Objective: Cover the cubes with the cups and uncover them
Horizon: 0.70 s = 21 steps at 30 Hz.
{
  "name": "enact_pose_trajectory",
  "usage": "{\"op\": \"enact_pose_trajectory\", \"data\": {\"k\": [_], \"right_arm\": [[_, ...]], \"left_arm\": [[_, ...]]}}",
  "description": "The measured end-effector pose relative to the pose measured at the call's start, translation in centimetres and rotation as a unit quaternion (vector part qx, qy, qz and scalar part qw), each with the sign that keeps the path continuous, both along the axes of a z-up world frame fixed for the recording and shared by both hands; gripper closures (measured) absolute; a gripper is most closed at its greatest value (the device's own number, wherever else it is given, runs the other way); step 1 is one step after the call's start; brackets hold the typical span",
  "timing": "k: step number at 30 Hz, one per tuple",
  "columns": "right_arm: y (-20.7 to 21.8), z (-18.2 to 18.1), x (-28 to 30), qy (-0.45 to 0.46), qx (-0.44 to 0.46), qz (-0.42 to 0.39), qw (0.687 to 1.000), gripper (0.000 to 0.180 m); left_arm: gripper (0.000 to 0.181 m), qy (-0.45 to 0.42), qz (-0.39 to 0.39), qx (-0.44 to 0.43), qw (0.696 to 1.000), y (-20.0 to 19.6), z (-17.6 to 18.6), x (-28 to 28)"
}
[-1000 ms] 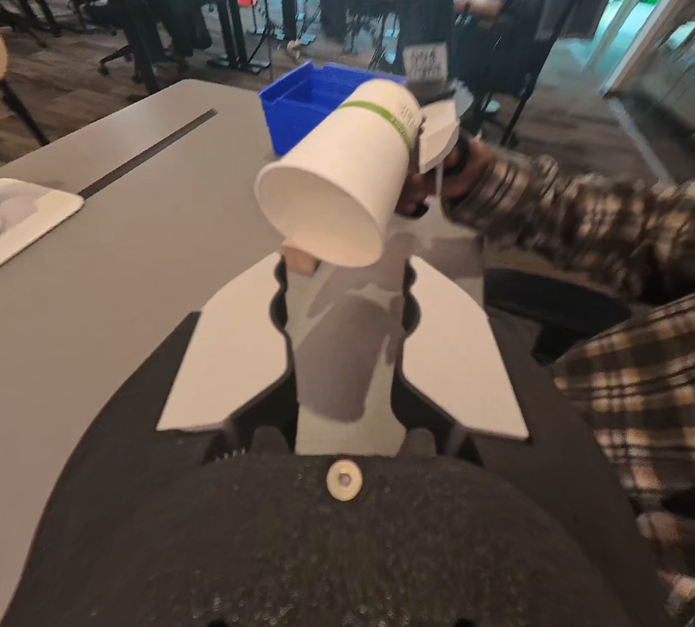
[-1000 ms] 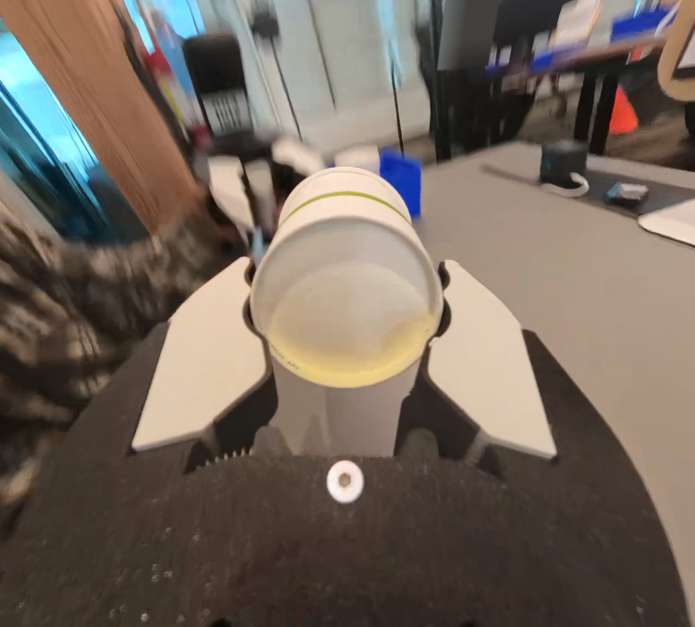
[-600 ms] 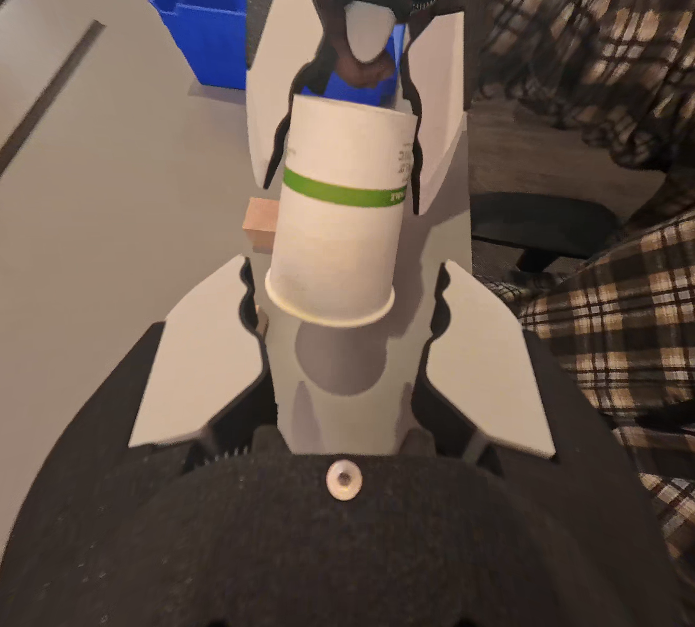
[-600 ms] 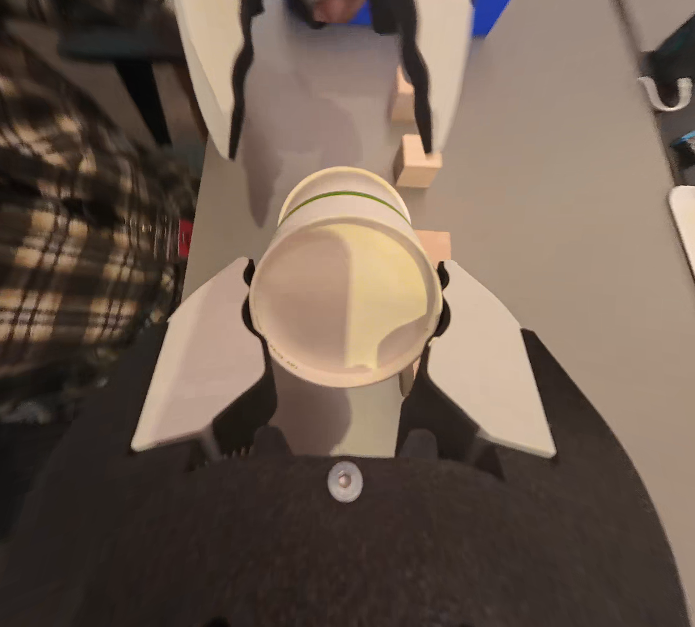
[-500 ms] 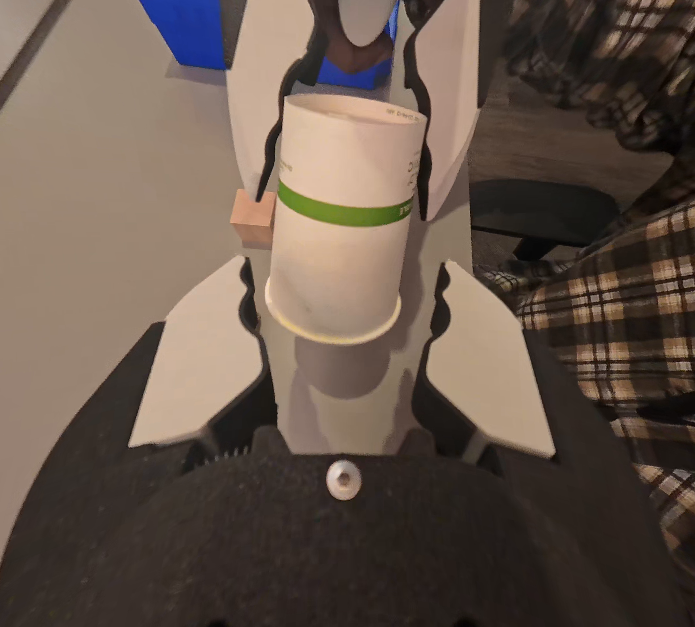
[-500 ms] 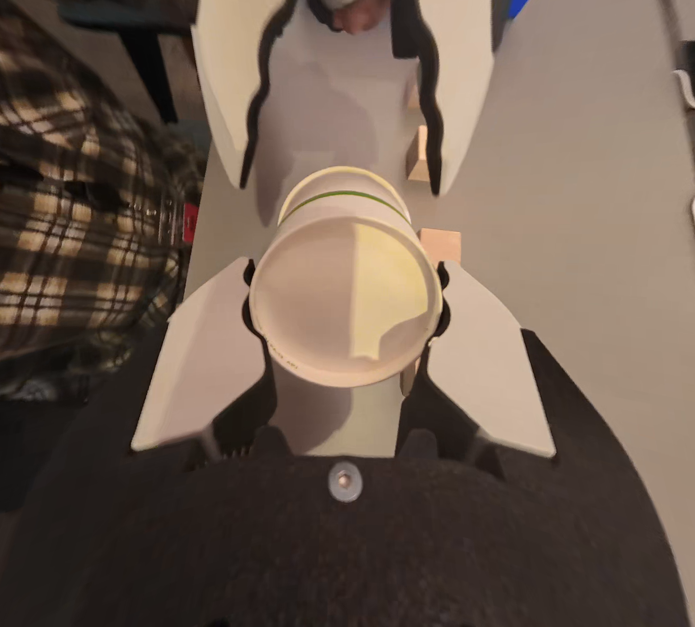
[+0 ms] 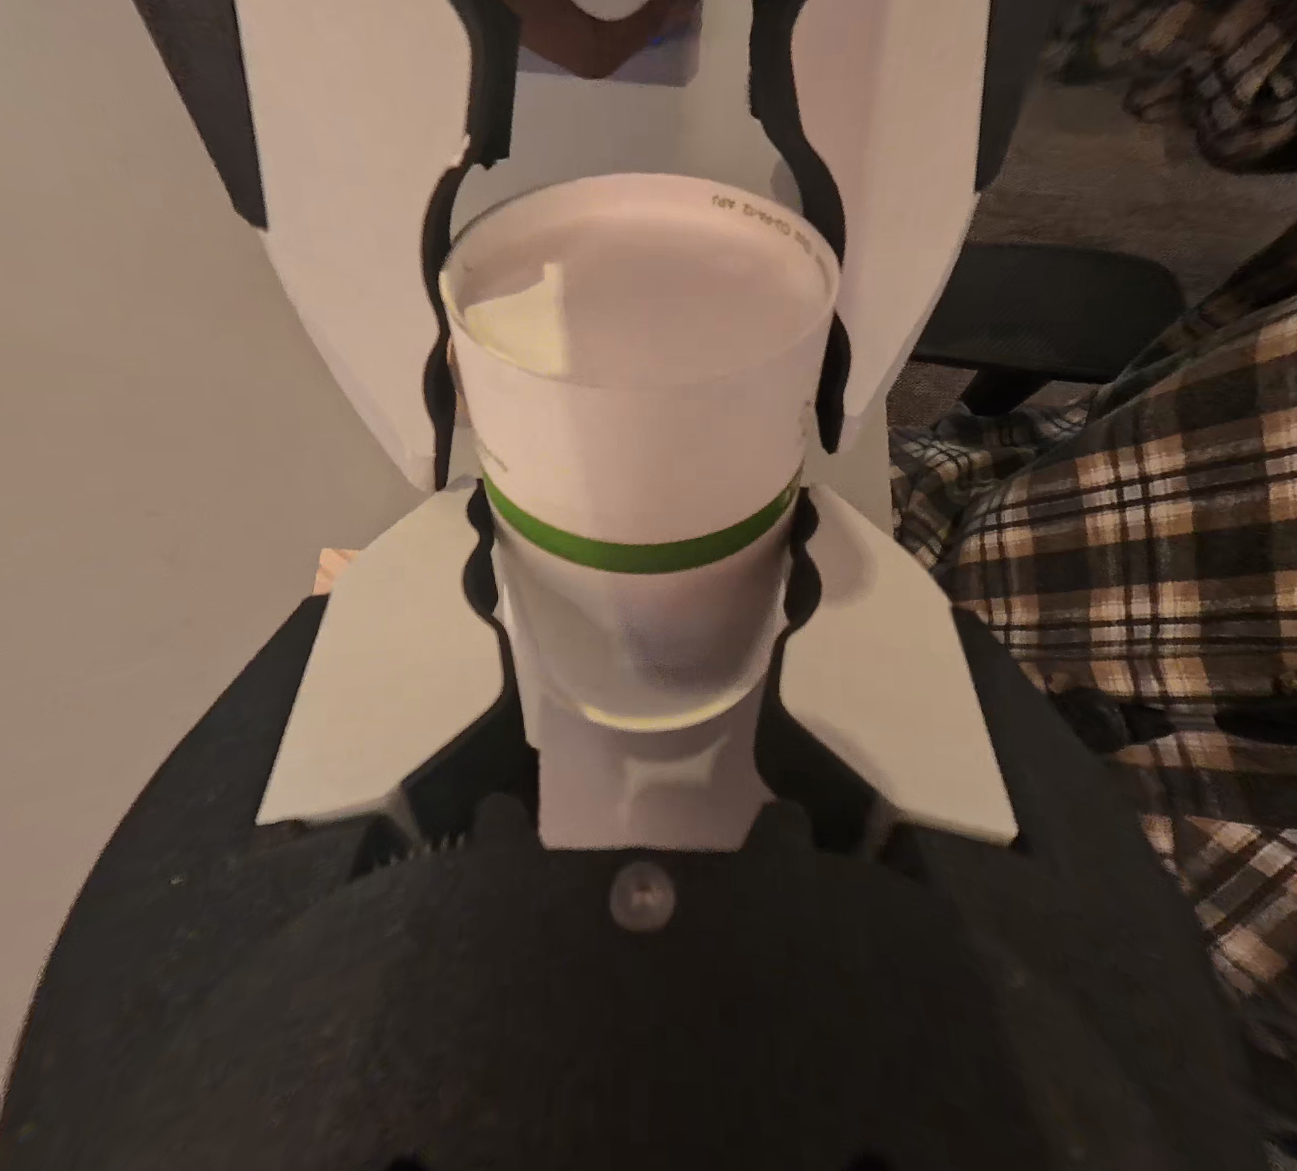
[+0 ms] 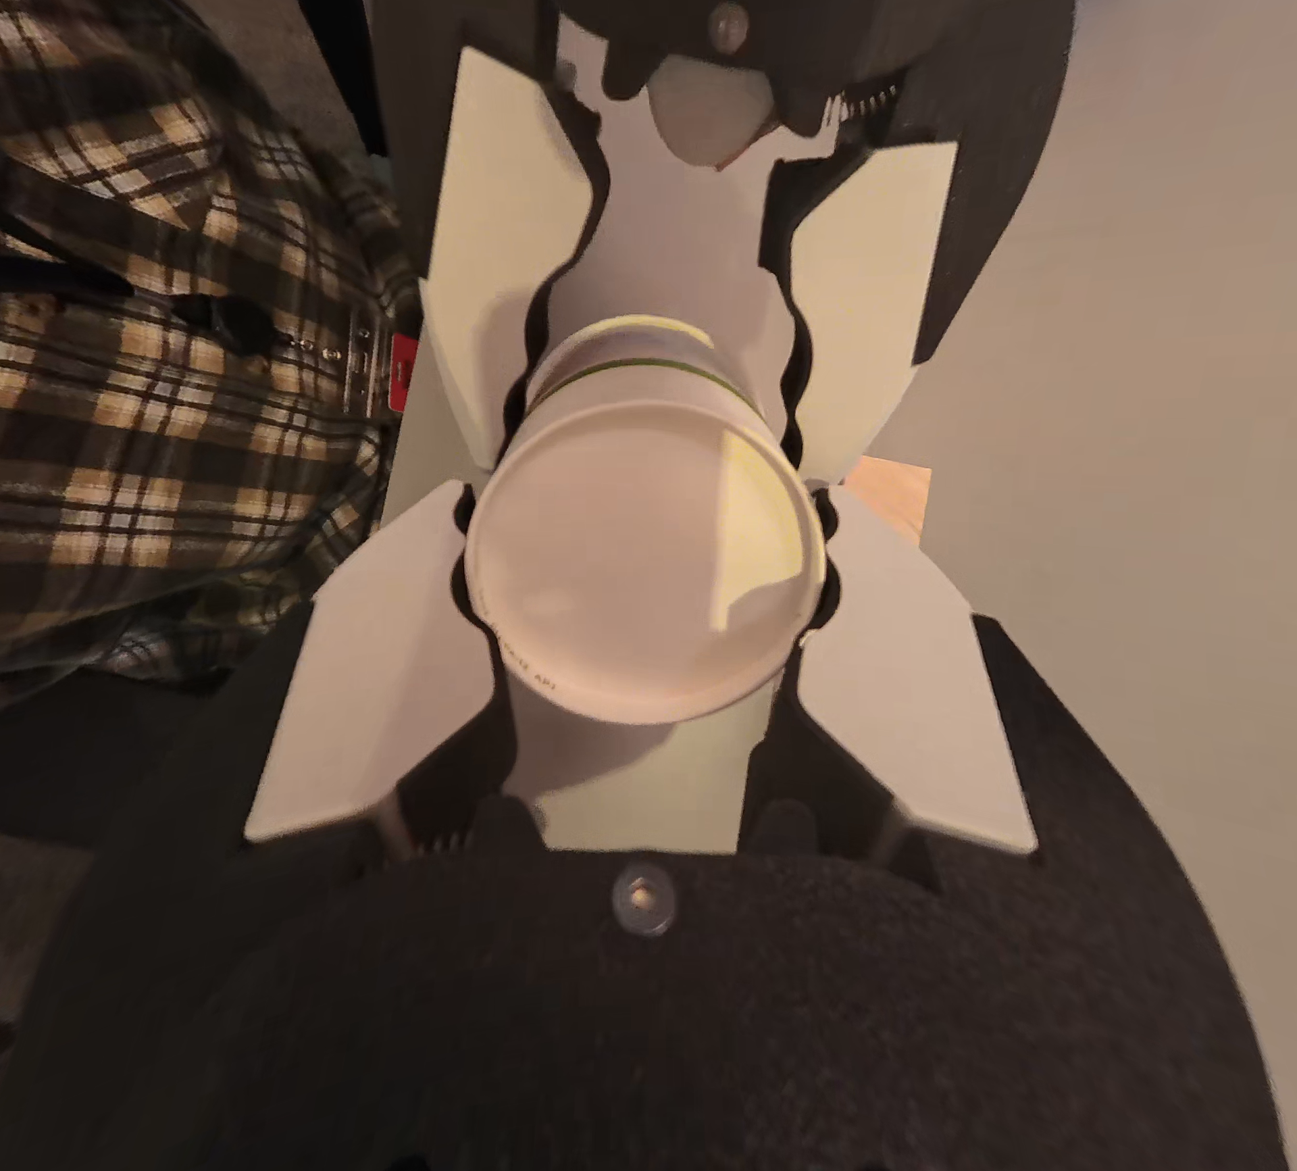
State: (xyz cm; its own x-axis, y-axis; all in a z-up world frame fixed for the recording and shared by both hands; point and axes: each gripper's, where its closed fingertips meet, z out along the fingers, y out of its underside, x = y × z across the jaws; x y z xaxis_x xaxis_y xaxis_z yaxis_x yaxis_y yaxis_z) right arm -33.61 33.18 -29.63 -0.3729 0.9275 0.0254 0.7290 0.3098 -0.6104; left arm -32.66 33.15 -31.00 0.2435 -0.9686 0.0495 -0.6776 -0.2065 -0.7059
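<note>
1. Both grippers have come much closer together since the earlier frames, and the cup (image 7: 642, 435), formerly hanging tilted above the desk (image 7: 175, 295), is now standing inverted between them.
2. Right gripper (image 8: 642, 547) is clamping the cup by its upturned base; its fingers (image 8: 393, 639) are pressing the wall on both sides, closed only to the cup's width.
3. Left gripper (image 7: 635, 576) is straddling the same cup lower down, below the green band; its fingers (image 7: 393, 632) are spread about cup-wide, and whether they are touching the wall cannot be told.
4. Cup's long axis is standing roughly upright, mouth downward at or just above the desk near its person-side edge.
5. One wooden cube (image 8: 888, 495) is showing just beside the cup, toward the desk's middle; whether another cube is lying under the cup cannot be told.
6. Judgement: the coming release or lift turns on the cup staying upright along this axis.
</note>
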Motion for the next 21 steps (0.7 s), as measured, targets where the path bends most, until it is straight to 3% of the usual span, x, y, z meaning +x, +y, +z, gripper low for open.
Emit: {"op": "enact_pose_trajectory", "data": {"k": [7,11,13,16,19,21], "right_arm": [[0.3,0.6,-0.2,0.018,-0.008,-0.011,1.0,0.086],[2.5,2.3,0.2,0.097,0.01,-0.07,0.993,0.066],[4.3,3.6,0.6,0.171,0.013,-0.121,0.978,0.064],[7.7,4.9,1.8,0.286,0.01,-0.2,0.937,0.065],[10.1,4.7,3.2,0.367,-0.025,-0.246,0.897,0.068],[11.3,3.9,3.9,0.397,-0.043,-0.268,0.877,0.07]], "left_arm": [[0.102,-0.031,0.049,0.005,0.998,0.0,-0.5,-1.3],[0.102,-0.077,0.149,0.043,0.985,1.1,0.9,-5.2],[0.102,-0.126,0.246,0.079,0.958,2.4,2.9,-9.1],[0.101,-0.192,0.382,0.131,0.894,3.6,5.2,-15.4],[0.101,-0.196,0.475,0.166,0.842,3.9,5.0,-20.3],[0.101,-0.191,0.508,0.172,0.822,4.1,4.1,-22.0]]}}
